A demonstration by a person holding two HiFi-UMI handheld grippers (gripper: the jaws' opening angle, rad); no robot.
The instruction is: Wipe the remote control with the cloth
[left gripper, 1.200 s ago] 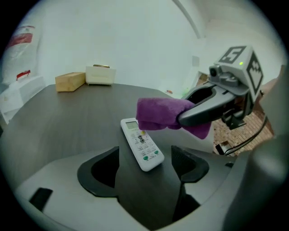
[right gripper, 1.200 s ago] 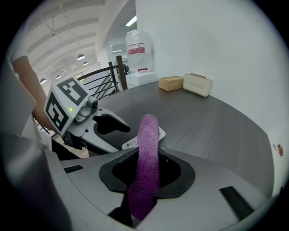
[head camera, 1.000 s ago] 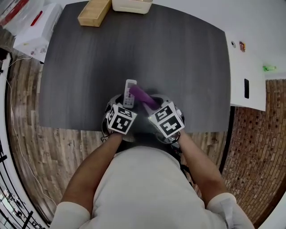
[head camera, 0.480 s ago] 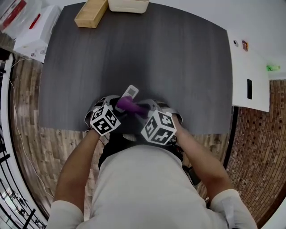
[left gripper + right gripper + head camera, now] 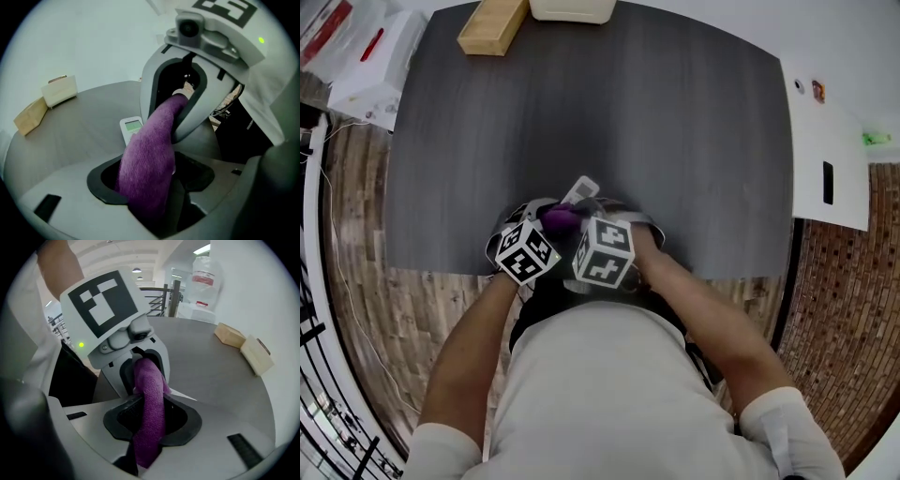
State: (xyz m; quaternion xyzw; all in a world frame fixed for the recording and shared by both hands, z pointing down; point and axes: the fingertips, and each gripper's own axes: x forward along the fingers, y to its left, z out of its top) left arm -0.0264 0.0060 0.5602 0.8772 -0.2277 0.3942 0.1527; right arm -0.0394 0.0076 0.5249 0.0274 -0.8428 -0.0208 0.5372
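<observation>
1. Head view: the only print is the black-and-white square markers on both cubes. The left gripper [image 5: 542, 212] and right gripper [image 5: 579, 218] sit close together over the near edge of the dark grey table [image 5: 675, 141]. The remote control [image 5: 579, 191] pokes out past them, tilted, with the purple cloth [image 5: 558, 218] across it. A wooden box [image 5: 492, 26] and a white tray [image 5: 572, 9] are at the far edge, well apart from the grippers. There is a white side table [image 5: 825, 141] on the right and a wood-plank floor [image 5: 356, 234].
2. Left gripper view: the jaws are set wide on the remote control [image 5: 132, 129] and have just been closing. The cloth [image 5: 145, 168] lies over it and hides the pads. The remote's greenish display is too small to read. The right gripper [image 5: 180, 101] blocks the view ahead, and the cloth runs up into it.
3. Right gripper view: the jaws are clamped on the cloth [image 5: 150, 418], which runs up to the left gripper [image 5: 143, 366]. A plastic container [image 5: 205, 275] has a red label with unreadable print. A railing [image 5: 161, 301] and ceiling lights [image 5: 137, 270] are behind.
</observation>
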